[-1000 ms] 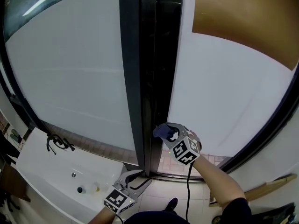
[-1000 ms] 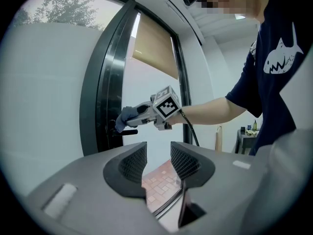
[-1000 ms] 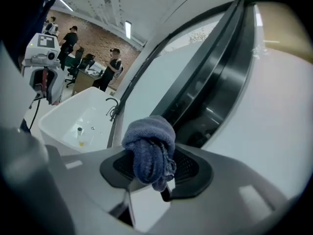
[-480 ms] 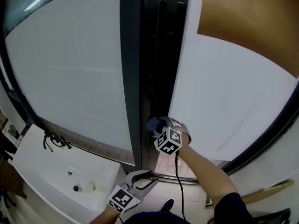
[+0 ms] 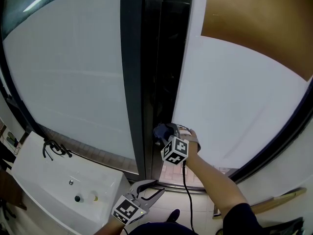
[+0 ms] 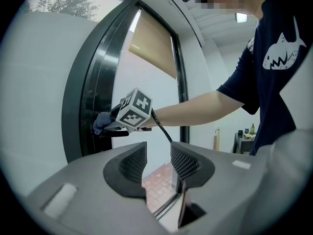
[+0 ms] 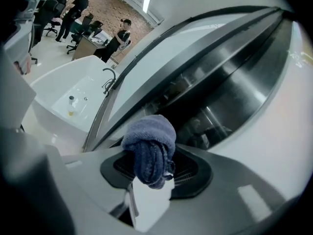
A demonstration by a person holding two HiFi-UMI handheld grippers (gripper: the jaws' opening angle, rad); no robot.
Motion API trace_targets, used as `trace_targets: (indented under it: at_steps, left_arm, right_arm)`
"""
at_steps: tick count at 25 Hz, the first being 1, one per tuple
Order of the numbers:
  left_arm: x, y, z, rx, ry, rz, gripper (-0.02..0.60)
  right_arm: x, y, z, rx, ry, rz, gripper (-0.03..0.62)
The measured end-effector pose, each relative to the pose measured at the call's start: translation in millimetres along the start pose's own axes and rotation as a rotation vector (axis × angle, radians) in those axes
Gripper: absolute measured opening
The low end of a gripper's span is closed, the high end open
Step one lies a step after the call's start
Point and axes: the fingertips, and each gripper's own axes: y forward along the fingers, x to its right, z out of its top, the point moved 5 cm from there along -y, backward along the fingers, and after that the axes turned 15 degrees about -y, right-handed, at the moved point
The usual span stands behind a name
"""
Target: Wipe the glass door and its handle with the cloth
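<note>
My right gripper (image 5: 164,132) is shut on a bunched blue cloth (image 5: 162,131), pressed against the dark vertical door frame (image 5: 156,82) at the edge of the frosted glass door (image 5: 230,102). In the right gripper view the cloth (image 7: 149,148) bulges out between the jaws, right by the shiny dark frame (image 7: 215,97). The left gripper view shows the right gripper (image 6: 105,126) and the cloth (image 6: 101,122) at the frame. My left gripper (image 5: 149,191) hangs low near the floor, open and empty; its fingers (image 6: 134,163) stand apart. No handle can be made out.
A white sink counter (image 5: 44,180) with a black tap (image 5: 51,148) sits at the lower left. A second frosted pane (image 5: 68,67) lies left of the frame. A wooden plank (image 5: 274,199) leans at the lower right. People sit at desks (image 7: 73,18) far off.
My right gripper with the cloth has moved left from the glass edge onto the dark frame and slightly up. The left gripper has shifted a little to the right.
</note>
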Motion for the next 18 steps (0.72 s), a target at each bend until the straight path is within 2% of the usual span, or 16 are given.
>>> trace_targets:
  at_steps: [5, 10, 18]
  left_arm:
    - [5.2, -2.8, -1.8, 0.0, 0.001, -0.002, 0.147]
    - [9.3, -3.9, -4.2, -0.002, 0.0, -0.011, 0.147]
    - [15.6, -2.1, -6.5, -0.01, 0.001, -0.042, 0.147]
  right_arm:
    - [2.5, -8.5, -19.1, -0.03, 0.046, 0.001, 0.164]
    - [4.0, -18.9, -60.1, -0.103, 0.094, -0.003, 0.164]
    - [3.0, -43.0, -100.0, -0.182, 0.118, -0.018, 0.164]
